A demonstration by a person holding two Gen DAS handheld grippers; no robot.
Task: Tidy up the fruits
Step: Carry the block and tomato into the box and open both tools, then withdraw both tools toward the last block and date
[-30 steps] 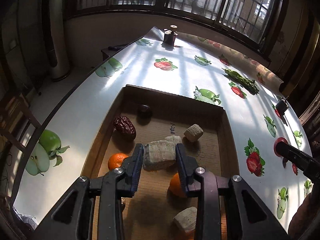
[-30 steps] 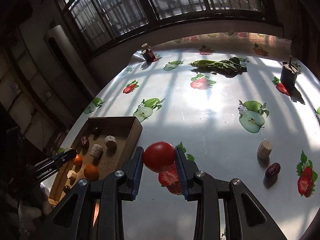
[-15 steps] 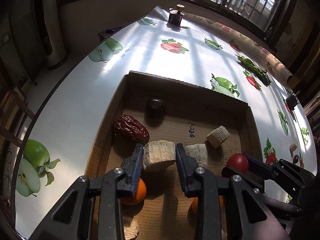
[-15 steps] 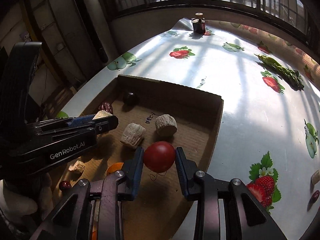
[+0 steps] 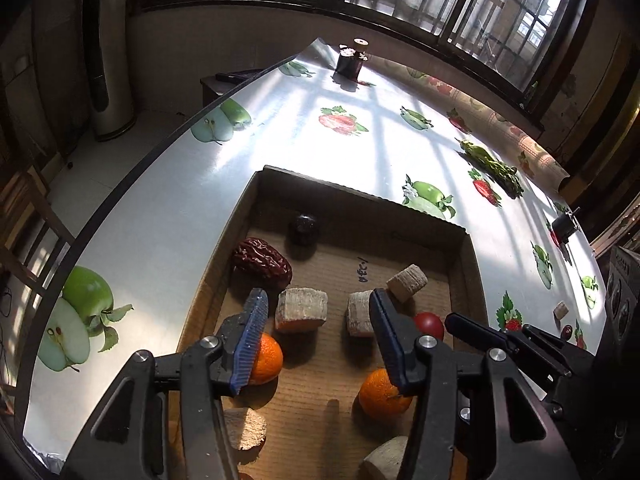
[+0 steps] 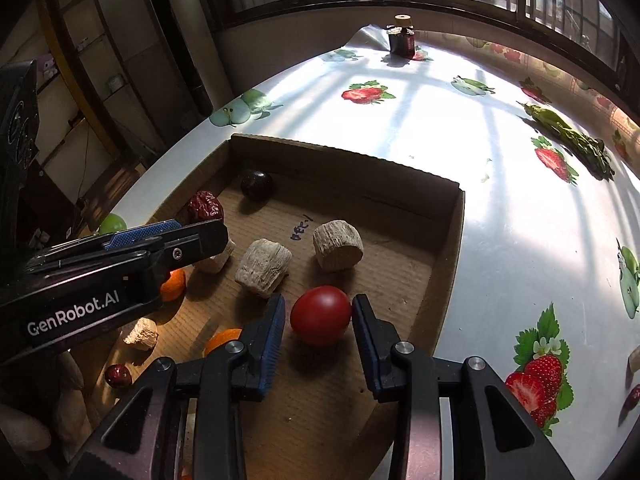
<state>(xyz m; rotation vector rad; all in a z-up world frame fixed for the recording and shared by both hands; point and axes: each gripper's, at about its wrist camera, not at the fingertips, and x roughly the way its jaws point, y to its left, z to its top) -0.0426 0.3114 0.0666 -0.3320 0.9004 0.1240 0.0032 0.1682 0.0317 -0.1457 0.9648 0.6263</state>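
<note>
Red tomato [image 6: 321, 314] is sitting on the cardboard box [image 6: 452, 236] floor, lower centre of frame, between the parted right gripper [image 6: 318, 330] fingers. Left gripper [image 5: 316, 332] is spreading wide, framing a beige chunk [image 5: 301, 309].

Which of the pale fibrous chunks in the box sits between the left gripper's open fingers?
The squarish chunk beside the wrinkled red date, inside the left gripper; the other chunks lie outside its fingers.

Sunlight is being reflected by the glossy fruit-printed plastic tablecloth [image 6: 500, 216]. A matt ribbed floor is being shown by the brown corrugated cardboard box [image 6: 452, 240]. A sheen is being carried by the smooth red tomato [image 6: 321, 314]; the rough fibrous beige chunk [image 6: 263, 265] is being left dull.
</note>
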